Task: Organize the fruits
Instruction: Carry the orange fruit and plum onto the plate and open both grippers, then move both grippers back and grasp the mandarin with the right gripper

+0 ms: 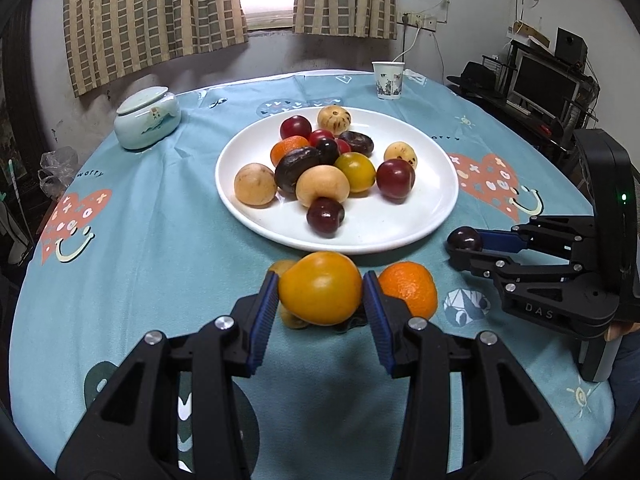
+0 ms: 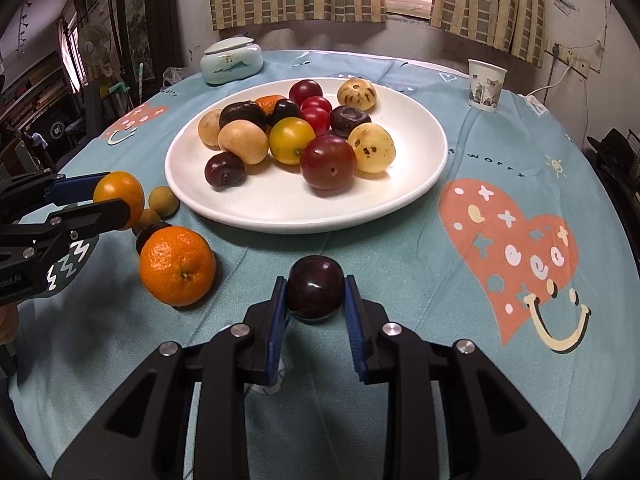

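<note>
A white plate [image 1: 420, 236] [image 2: 420, 184] holds several mixed fruits: red plums, dark fruits, tan round fruits, a yellow tomato. My left gripper [image 1: 320, 294] [image 2: 116, 200] is shut on a yellow-orange tomato [image 1: 320, 292] [image 2: 118, 190], held just above the cloth in front of the plate. An orange mandarin [image 1: 410, 288] [image 2: 178, 266], small tan longans [image 2: 163, 201] and a dark fruit [image 2: 149, 232] lie on the cloth beside it. My right gripper [image 2: 316, 292] [image 1: 464, 246] is shut on a dark plum [image 2: 315, 286] [image 1: 464, 239] near the plate's front right.
A pale green lidded jar [image 1: 146, 122] [image 2: 230, 60] stands at the back left and a paper cup [image 1: 388, 80] [image 2: 486, 84] at the back right. The round table has a teal cloth [image 1: 160, 248] with heart prints. Shelves and a monitor [image 1: 544, 84] stand right.
</note>
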`<state>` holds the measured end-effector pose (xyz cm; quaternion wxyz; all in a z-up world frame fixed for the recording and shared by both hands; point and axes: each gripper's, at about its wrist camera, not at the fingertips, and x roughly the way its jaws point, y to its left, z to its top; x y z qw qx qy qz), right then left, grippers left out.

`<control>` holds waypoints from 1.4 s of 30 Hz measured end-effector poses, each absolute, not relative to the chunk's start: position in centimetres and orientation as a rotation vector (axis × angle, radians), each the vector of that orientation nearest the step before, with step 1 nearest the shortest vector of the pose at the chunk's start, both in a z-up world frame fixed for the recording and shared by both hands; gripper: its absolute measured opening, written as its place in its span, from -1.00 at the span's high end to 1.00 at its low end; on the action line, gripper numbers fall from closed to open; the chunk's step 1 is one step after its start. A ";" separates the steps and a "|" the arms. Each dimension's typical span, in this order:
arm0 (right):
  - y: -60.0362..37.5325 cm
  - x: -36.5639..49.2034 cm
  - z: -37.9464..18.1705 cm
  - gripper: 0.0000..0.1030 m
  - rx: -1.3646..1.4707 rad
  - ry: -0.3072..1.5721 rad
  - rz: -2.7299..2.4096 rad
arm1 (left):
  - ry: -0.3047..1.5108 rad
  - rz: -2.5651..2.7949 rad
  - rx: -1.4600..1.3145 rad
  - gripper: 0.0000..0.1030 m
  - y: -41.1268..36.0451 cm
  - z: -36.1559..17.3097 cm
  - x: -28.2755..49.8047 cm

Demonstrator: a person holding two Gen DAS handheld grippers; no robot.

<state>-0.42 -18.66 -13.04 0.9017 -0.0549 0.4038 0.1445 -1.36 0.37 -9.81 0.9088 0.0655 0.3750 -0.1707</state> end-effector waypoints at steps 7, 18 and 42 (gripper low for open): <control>-18.5 -0.4 -13.2 0.46 -0.119 0.842 0.298 | 0.778 -0.350 0.136 0.15 0.4 -9.9 -1.3; -18.4 -0.3 -13.4 0.46 -0.125 0.853 0.299 | 0.778 -0.349 0.134 0.15 0.5 -10.0 -1.3; -18.3 8.8 -7.2 -0.28 0.008 0.662 0.268 | 0.823 -0.255 -0.097 -0.21 0.4 -6.2 10.0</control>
